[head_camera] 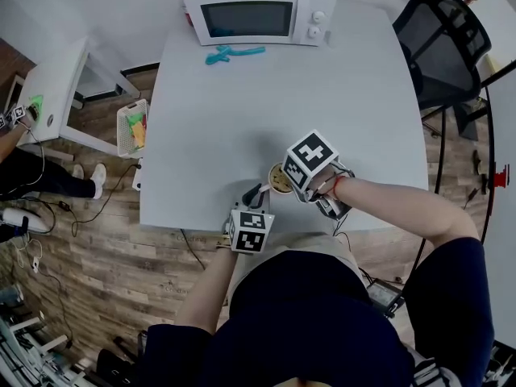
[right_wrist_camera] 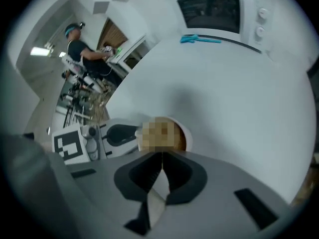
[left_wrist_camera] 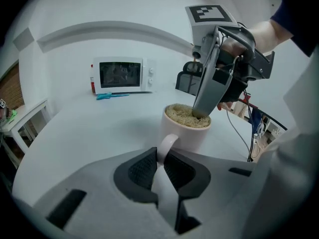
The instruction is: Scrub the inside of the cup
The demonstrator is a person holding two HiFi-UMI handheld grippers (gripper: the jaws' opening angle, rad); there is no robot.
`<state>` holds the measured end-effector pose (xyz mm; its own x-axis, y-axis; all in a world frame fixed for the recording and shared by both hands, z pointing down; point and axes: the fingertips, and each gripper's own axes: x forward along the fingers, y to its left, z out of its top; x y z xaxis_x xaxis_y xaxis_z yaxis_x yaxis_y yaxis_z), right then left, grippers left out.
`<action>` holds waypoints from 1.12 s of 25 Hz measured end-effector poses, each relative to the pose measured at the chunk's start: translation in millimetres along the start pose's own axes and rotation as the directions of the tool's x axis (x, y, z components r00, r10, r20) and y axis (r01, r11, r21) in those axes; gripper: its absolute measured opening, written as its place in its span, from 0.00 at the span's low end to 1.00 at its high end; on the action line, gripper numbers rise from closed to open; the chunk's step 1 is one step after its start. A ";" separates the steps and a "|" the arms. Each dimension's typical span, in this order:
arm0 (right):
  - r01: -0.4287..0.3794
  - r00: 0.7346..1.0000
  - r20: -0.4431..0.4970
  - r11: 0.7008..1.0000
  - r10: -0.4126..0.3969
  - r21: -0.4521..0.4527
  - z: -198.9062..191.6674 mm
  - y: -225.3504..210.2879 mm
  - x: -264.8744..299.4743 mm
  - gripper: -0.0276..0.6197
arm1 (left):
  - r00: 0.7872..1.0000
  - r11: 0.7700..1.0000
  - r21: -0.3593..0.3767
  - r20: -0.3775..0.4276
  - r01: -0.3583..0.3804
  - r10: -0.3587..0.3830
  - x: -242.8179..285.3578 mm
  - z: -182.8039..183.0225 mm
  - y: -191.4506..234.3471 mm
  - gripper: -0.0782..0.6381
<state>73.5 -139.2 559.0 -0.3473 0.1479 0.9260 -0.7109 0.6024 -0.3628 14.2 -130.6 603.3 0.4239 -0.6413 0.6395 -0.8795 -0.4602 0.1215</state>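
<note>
White counter (head_camera: 242,119), plank floor (head_camera: 81,248); at the near edge the left tool (left_wrist_camera: 160,157) clamps the cup (left_wrist_camera: 192,135) by its handle (left_wrist_camera: 167,144), and the right tool (right_wrist_camera: 162,157) pinches the scrubber (left_wrist_camera: 179,115) inside.

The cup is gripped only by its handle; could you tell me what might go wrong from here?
1. The left gripper holds the cup by the handle alone, so scrubbing force could twist or tip it.
2. The cup stands near the front edge of the table and might slide off.
3. The right gripper digs its shut jaws into the scrubber; it may jam or slip free.
</note>
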 end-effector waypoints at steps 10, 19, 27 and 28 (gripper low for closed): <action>-0.016 0.975 -0.185 0.783 -0.127 -0.622 2.6 0.5 3.0 0.09 | 1.000 1.000 -0.008 -0.016 -0.001 0.001 0.4 -1.5 -1.1 0.18; -0.158 0.957 -0.252 0.471 -0.144 -0.868 5.2 9.0 4.2 0.09 | 1.000 1.000 -0.004 -0.022 0.004 -0.005 0.0 -2.3 -0.8 0.18; -0.200 0.941 -0.177 -0.051 -0.290 -0.979 6.8 9.1 9.4 0.09 | 0.999 1.000 -0.004 -0.033 0.016 -0.016 1.2 -1.1 0.0 0.18; -0.200 0.939 -0.159 -0.110 -0.304 -0.974 7.4 8.5 10.1 0.09 | 0.999 1.000 0.000 -0.034 0.020 -0.020 1.2 -1.3 -0.1 0.18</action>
<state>59.5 -138.4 564.5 -0.0125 0.0802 0.9967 0.7432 0.6676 -0.0444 14.5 -130.5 605.0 0.4339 -0.6104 0.6627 -0.8707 -0.4731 0.1343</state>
